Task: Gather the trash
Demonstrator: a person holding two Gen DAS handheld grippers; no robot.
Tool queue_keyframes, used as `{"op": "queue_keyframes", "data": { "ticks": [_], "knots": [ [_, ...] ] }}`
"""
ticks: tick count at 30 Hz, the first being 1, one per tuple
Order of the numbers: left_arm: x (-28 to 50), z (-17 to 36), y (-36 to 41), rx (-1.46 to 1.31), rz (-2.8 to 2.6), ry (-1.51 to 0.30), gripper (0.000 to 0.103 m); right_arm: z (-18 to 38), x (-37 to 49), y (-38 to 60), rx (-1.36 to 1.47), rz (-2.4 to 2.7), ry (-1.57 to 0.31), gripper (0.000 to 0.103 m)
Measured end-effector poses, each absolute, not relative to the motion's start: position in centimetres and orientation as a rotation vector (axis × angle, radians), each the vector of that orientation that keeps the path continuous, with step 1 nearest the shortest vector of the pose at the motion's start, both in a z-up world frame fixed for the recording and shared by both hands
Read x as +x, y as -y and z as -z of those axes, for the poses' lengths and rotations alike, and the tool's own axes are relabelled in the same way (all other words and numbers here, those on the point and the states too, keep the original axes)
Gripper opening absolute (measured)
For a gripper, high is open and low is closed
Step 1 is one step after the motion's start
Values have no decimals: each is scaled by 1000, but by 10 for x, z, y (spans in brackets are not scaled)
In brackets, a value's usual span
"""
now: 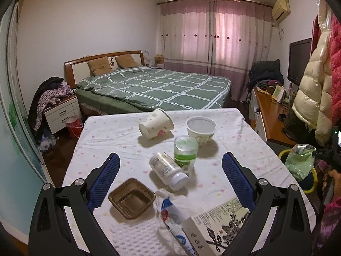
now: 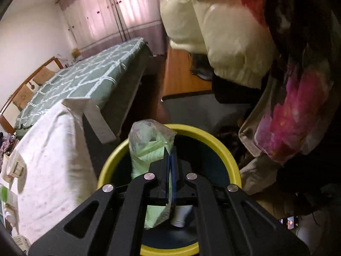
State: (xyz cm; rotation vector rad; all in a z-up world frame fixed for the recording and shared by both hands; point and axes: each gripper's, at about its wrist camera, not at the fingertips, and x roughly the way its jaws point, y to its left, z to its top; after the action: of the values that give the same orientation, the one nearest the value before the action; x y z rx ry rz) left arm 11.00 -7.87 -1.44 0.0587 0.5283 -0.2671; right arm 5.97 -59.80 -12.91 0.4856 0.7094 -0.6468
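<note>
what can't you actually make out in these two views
- Left wrist view: the patterned box and the blue-and-white wrapper run off the bottom edge.
- Left wrist view: the print on the white bottle is too small to read.
- Right wrist view: the yellow-rimmed bin floor is mostly hidden by the right gripper and its green plastic bag.

Bottle [image 1: 168, 170] lying before cup [image 1: 185, 150]; bin [image 1: 307, 183] right of table [image 1: 106, 132].

bedroom, green bed [image 1: 153, 87], pink curtains [image 1: 213, 36]
</note>
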Motion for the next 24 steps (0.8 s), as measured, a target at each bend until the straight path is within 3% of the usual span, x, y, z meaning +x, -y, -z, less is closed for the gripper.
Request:
{"op": "queue_keyframes", "data": {
  "ticks": [5,9,19,24],
  "knots": [
    [95,27,81,75,282,-561,95,147,67,592,467,654,-767,5],
    [82,38,78,75,298,-593,95,145,67,578,455,648,-757,19],
    [49,72,91,129,379,-662,95,117,59,541,415,583,-708,22],
    [32,80,103,163,473,-685,88,112,58,528,408,547,-696,23]
  ]
}}
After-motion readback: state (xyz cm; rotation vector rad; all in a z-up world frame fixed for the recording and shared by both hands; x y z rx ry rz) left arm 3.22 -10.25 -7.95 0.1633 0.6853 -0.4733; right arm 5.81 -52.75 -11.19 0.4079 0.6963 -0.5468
